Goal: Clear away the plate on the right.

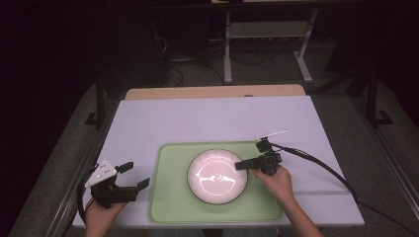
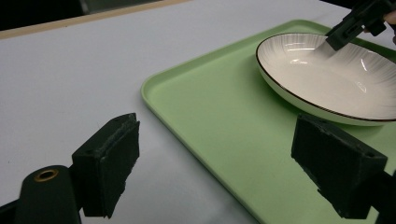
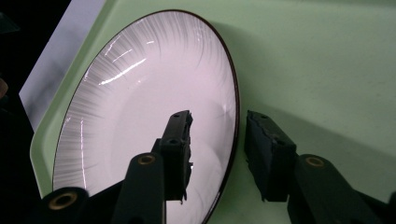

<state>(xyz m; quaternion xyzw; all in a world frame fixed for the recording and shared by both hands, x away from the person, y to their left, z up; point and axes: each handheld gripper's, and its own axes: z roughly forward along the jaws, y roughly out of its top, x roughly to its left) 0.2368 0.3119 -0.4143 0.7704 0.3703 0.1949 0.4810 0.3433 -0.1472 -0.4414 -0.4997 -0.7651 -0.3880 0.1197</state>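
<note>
Two grippers are at work, and we judge the job barely begun: our right gripper straddles the rim of the white plate at about three o'clock, one jaw over the bowl and one outside, the gap not yet closed on the rim, so the plate still has to be pinched and lifted. Our left gripper waits with jaws spread wide at nine o'clock, off the green tray that holds the plate at its centre. The tray lies on a white table, with a dark room, cables and a metal stand at twelve o'clock.
</note>
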